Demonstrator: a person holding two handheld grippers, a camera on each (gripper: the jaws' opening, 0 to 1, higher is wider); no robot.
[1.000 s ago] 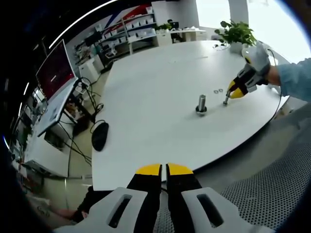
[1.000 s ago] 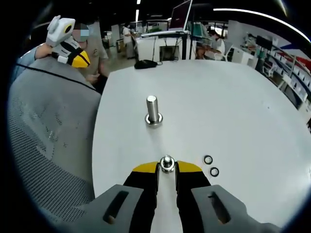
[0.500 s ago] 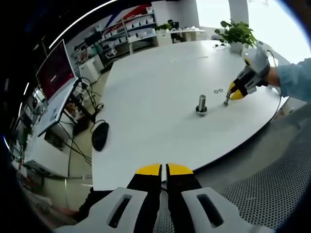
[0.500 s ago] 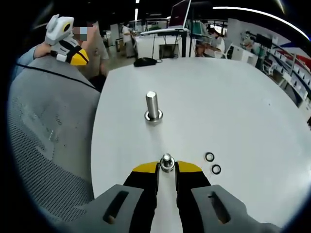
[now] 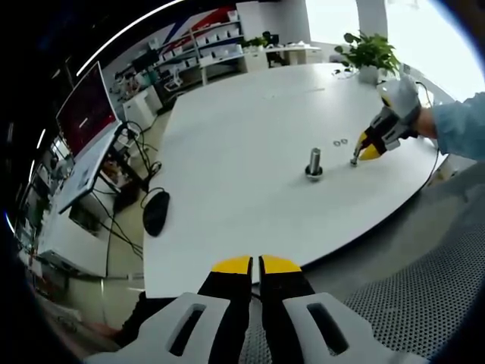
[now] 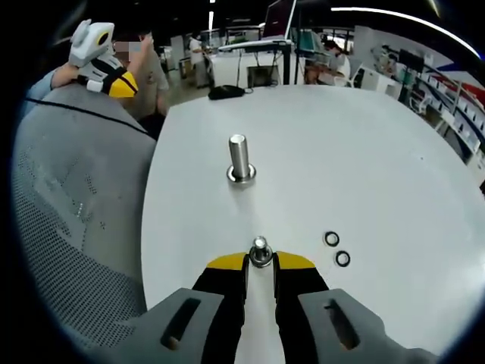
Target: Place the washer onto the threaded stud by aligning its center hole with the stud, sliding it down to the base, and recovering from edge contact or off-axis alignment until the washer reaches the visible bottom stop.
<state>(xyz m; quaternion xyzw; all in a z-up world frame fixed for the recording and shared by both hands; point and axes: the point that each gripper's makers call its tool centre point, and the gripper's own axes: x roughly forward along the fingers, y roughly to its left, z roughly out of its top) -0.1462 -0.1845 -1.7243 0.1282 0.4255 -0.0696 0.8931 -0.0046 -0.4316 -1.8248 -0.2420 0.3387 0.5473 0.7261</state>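
Steel glints between your right gripper's [image 6: 261, 262] yellow-tipped jaws: the small round silver washer [image 6: 261, 250] is pinched there, apparently on edge, so its centre hole can be presented to the stud rather than lying flat and out of reach. It hangs low over the white round table [image 6: 364, 152], short of the upright silver threaded stud [image 6: 239, 155], which stands on its wider base collar ahead of your jaws and slightly left of their line; that offset is what you would need to close before lowering, I judge, or the washer's rim may catch the stud's top. Two small dark rings [image 6: 337, 249] lie flat on the table just to the right, probably spares kept within easy reach. Your left gripper [image 5: 256, 267] hovers off the near edge of the table with its jaws together and nothing between them, well apart from the stud, leaving the work to your right hand.
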